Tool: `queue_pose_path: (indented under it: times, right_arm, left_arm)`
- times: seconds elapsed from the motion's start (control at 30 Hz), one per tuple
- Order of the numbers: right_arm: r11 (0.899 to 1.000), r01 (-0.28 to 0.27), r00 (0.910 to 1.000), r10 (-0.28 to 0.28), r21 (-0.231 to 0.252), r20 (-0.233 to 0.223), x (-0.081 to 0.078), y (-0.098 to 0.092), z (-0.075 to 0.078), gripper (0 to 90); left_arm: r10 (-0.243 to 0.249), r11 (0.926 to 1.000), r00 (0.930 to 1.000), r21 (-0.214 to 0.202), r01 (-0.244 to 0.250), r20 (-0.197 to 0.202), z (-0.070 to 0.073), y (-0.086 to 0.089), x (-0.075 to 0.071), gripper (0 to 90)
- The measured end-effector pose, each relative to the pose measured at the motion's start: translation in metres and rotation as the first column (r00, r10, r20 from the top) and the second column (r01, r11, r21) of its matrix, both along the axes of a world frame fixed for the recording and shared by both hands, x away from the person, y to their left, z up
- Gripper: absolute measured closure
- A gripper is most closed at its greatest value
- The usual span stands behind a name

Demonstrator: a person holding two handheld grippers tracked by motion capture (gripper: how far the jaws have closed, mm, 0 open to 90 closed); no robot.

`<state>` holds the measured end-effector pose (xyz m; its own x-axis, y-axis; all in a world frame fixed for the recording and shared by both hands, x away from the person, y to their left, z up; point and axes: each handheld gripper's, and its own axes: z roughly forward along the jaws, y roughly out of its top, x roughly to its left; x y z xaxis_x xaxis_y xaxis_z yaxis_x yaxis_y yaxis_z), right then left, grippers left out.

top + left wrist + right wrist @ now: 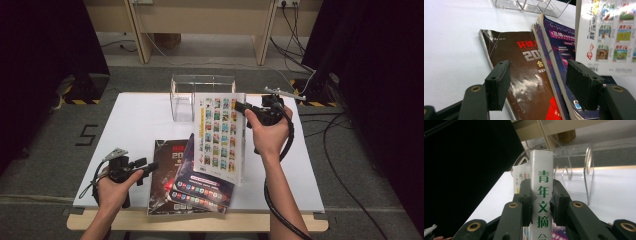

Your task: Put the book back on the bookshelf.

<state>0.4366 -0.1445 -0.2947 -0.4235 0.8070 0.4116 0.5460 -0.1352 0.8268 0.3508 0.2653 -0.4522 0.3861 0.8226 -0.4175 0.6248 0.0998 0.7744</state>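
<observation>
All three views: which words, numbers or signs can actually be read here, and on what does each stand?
"青年文摘": green, down the spine of the white book clamped in the right gripper.
"20": large digits on the dark brown magazine; the red title above them is cut off.
"5": black mark on the grey floor left of the table.
Purple magazine: print too blurred to read.
White book's cover thumbnails: captions too small.

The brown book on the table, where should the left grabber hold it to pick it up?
Grip the brown book by its left long edge, coming in from the left side. It lies flat on the white table, and the purple book covers its right side, so only the left edge is free. The left gripper, jaws open, already sits beside that edge.
</observation>
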Motion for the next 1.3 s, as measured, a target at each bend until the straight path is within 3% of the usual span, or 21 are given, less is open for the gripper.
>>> queue_pose_path:
  times: [0.33, 0.77, 1.3]
  right_arm:
    - [0.995, 0.086, 0.9938, -0.083, -0.043, 0.074, 0.001, 0.001, 0.013, 74.0]
    - [0.972, 0.217, 0.9686, -0.202, -0.095, 0.145, 0.013, 0.003, 0.028, 74.1]
    - [0.972, 0.220, 0.9700, -0.210, -0.080, 0.124, 0.046, 0.015, 0.037, 74.1]
  left_arm:
    - [0.002, 1.0000, 1.0000, 0.000, -0.002, 0.001, 0.000, 0.000, 0.001, 35.9]
    - [-0.004, 1.0000, 1.0000, -0.005, 0.004, 0.007, 0.000, 0.000, 0.001, 36.0]
    - [-0.006, 1.0000, 1.0000, -0.005, 0.006, 0.004, -0.003, 0.002, 0.001, 36.1]
